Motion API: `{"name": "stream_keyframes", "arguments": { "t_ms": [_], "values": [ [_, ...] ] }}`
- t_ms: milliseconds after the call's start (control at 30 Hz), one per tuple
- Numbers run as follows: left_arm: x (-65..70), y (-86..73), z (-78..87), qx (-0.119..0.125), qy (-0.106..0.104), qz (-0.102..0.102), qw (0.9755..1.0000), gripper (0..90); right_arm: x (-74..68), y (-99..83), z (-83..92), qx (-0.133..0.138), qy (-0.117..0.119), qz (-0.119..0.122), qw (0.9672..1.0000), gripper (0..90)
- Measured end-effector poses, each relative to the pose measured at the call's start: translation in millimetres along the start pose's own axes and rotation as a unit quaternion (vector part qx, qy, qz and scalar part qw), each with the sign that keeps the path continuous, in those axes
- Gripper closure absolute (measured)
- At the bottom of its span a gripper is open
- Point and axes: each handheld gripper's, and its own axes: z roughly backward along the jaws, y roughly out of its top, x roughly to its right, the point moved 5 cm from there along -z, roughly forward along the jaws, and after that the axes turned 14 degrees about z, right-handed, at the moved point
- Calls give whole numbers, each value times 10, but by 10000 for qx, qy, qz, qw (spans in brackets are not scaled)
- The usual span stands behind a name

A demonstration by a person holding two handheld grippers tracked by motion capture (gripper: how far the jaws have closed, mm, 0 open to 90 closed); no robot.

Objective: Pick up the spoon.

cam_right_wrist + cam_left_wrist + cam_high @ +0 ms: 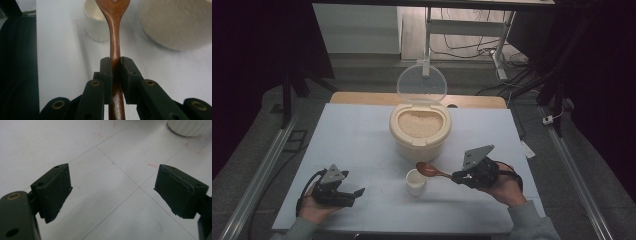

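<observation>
A brown wooden spoon (430,170) (114,32) is held level by its handle, its bowl hanging just above and behind a small white cup (416,182) (96,22). My right gripper (458,176) (115,62) is shut on the spoon's handle, to the right of the cup. A cream rice container (420,131) (172,22) stands behind them with its clear lid (421,83) raised and pale grain inside. My left gripper (357,193) (112,191) rests low at the front left of the table, jaws wide open with nothing between them.
The white table (357,135) has thin grid lines and faint red marks (195,146). The cup's base (190,127) shows at the top right of the left gripper view. Metal rails run along both sides of the table, and desk legs and cables lie beyond its far edge.
</observation>
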Motion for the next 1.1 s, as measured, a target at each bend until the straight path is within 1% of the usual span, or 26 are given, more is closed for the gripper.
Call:
{"name": "stream_keyframes", "arguments": {
  "t_ms": [33, 67, 100, 133, 200, 267, 367, 600, 633, 700, 767, 900, 967, 1100],
  "values": [
    [1, 0, 0, 1, 0, -4, 10000, 136, 0, 0, 0, 0, 0, 0, 10000, 798],
    [2, 2, 2, 4, 0, -11, 10000, 136, 0, 52, -28, 27, 21, 76, 10000, 798],
    [2, 2, 2, 4, 0, -11, 10000, 136, 0, 52, -28, 27, 21, 76, 10000, 798],
    [2, 3, 3, 6, -2, -9, 10000, 136, -9, 104, -60, 73, 36, 99, 9999, 799],
    [1, 4, 2, 2, -3, -8, 10000, 136, -15, 153, -88, 97, 68, 164, 9998, 799],
    [2, 4, 1, -1, -6, -10, 10000, 136, -21, 179, -104, 102, 79, 179, 9998, 798],
    [4, 4, 3, -2, -10, -8, 10000, 136, -36, 270, -165, 94, 115, 307, 9994, 798],
    [17, 19, 10, 12, -28, -7, 10000, 136, -29, 358, -237, 162, 85, 401, 9990, 798],
    [24, 25, 17, 23, -39, -5, 10000, 136, -32, 361, -240, 110, 102, 428, 9990, 798],
    [45, 44, 39, 54, -78, -16, 10000, 135, -43, 367, -260, 105, 87, 451, 9989, 798],
    [70, 79, 70, 105, -141, -13, 9998, 135, -53, 372, -266, 131, 71, 460, 9988, 798],
    [144, 189, 154, 244, -353, 7, 9991, 137, -55, 374, -259, 152, 65, 487, 9987, 798],
    [201, 255, 196, 302, -398, -71, 9987, 137, -52, 375, -255, 145, 61, 499, 9986, 798],
    [342, 408, 258, 321, -496, -250, 9979, 138, -39, 380, -260, 131, 70, 525, 9985, 798]
  ]
}}
